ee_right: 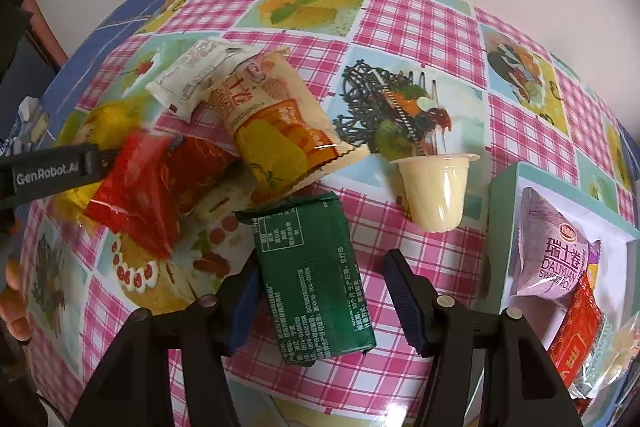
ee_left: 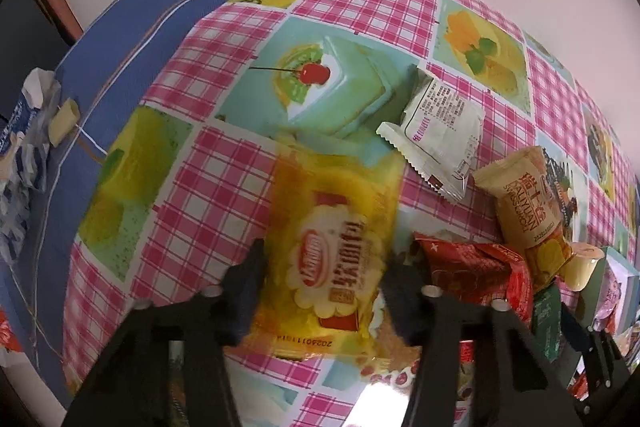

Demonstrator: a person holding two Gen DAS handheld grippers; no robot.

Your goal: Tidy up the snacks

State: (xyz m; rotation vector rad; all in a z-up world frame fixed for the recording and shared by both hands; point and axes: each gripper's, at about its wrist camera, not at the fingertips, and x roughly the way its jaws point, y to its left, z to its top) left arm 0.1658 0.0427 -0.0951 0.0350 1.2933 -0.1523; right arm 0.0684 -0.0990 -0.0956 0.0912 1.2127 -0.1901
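Observation:
In the left wrist view my left gripper (ee_left: 322,283) stands with its jaws either side of a yellow bread packet (ee_left: 336,247), which is blurred; I cannot tell if they grip it. A white packet (ee_left: 438,131), a beige Swiss roll packet (ee_left: 528,203) and a red packet (ee_left: 476,271) lie to its right. In the right wrist view my right gripper (ee_right: 320,291) is open around a green packet (ee_right: 316,283) lying on the table. A pale jelly cup (ee_right: 436,187) stands beyond it. The left gripper's arm (ee_right: 52,171) reaches in at left.
A light blue box (ee_right: 504,203) at the right holds a purple Swiss roll packet (ee_right: 556,255) and a red packet (ee_right: 576,339). The checked tablecloth (ee_right: 416,23) covers the table. A blue cloth (ee_left: 132,27) and crumpled wrappers (ee_left: 24,131) lie at the left.

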